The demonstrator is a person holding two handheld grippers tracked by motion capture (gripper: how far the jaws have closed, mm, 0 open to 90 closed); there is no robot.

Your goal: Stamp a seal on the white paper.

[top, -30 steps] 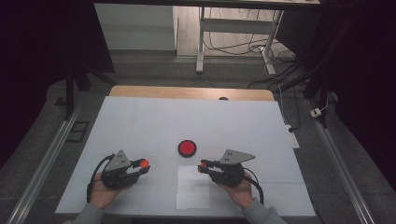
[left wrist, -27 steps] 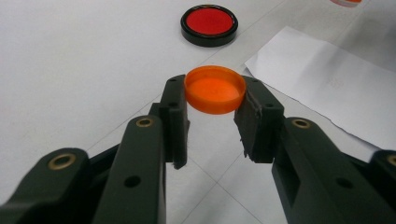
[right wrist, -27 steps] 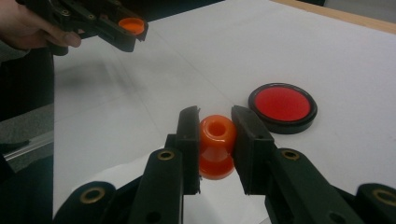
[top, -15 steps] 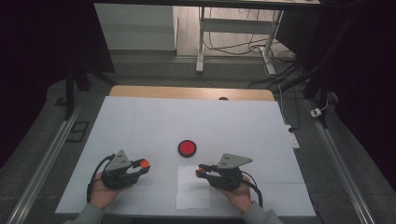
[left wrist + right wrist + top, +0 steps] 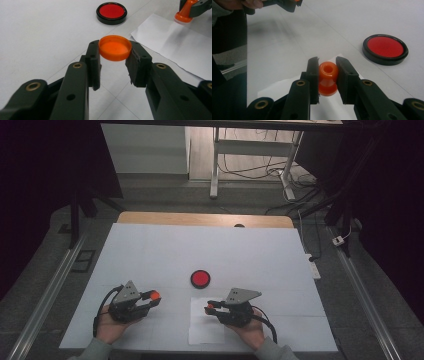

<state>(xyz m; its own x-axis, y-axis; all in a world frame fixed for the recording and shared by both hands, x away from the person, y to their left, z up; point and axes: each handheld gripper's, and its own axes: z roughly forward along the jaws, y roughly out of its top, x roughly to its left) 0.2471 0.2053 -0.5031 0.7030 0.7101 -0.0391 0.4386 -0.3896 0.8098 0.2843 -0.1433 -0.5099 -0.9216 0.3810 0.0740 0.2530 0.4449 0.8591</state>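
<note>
My left gripper (image 5: 153,296) (image 5: 115,53) is shut on a shallow orange cap (image 5: 115,47), held by its rim just above the white table (image 5: 165,250). My right gripper (image 5: 209,309) (image 5: 327,72) is shut on a small orange spool-shaped stamp (image 5: 328,78), over a white sheet of paper (image 5: 206,326) (image 5: 175,47). A round red pad in a black case (image 5: 200,278) (image 5: 111,12) (image 5: 385,49) lies on the table between and beyond the two grippers. The right gripper's stamp (image 5: 185,13) also appears at the far right of the left gripper view.
The white table ends in a wooden strip (image 5: 205,219) at the far side. Metal rails (image 5: 47,292) run along both sides on the floor. Cables and a table leg (image 5: 215,160) lie beyond the far edge.
The right gripper has shifted slightly left and toward the near edge, over the paper. The left gripper has barely moved.
</note>
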